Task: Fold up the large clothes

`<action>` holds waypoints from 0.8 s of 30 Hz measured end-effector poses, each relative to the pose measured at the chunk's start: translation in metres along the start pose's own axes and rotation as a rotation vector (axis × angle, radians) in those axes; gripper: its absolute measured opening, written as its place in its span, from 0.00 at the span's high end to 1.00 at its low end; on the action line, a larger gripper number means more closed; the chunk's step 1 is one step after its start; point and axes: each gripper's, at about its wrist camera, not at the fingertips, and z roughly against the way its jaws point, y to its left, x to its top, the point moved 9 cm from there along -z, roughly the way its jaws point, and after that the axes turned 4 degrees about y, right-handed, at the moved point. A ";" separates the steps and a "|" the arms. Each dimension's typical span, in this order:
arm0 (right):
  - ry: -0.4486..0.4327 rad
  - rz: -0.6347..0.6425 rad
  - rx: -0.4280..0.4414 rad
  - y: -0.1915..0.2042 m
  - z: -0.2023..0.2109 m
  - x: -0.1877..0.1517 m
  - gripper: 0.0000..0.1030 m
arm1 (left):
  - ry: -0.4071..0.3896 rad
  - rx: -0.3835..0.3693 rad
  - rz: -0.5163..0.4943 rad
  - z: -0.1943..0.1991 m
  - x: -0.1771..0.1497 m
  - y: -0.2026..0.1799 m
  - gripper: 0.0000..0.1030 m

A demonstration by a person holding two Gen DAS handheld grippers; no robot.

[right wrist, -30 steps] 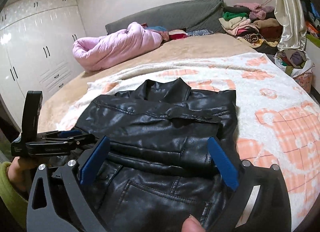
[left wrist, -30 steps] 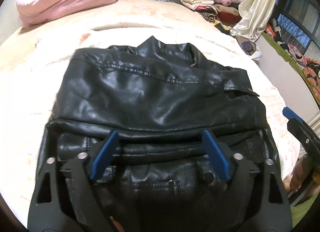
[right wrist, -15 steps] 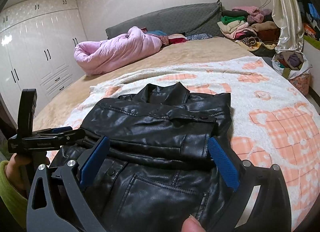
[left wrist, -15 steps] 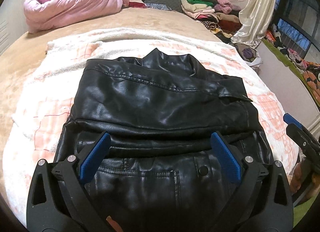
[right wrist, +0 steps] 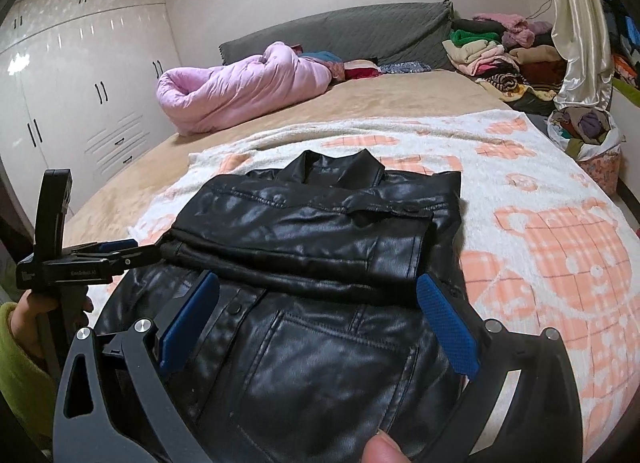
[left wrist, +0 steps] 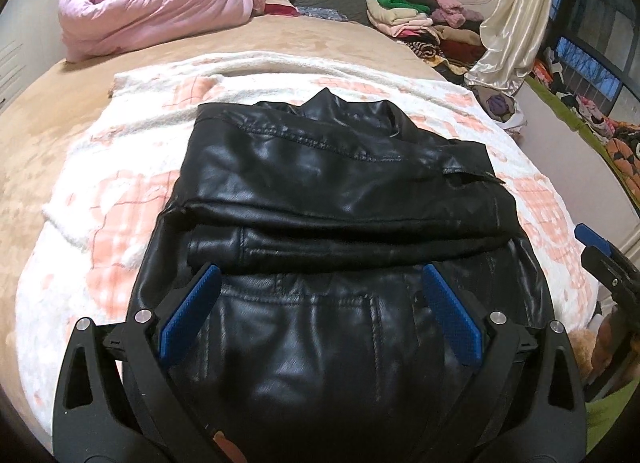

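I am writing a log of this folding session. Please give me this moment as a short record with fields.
garment: black leather jacket, partly folded, collar on the far side
surface: white and orange blanket on the bed
left gripper: jaws open, above the near part of the jacket
right gripper: jaws open, above the near part of the jacket
background: pink quilt, pile of clothes

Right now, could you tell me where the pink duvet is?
The pink duvet lies bundled at the bed's far left, before the grey headboard, beyond the black leather jacket.
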 end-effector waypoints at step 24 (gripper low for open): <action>0.224 0.039 -0.069 -0.019 0.020 -0.087 0.04 | 0.033 0.075 0.015 0.027 -0.058 0.039 0.09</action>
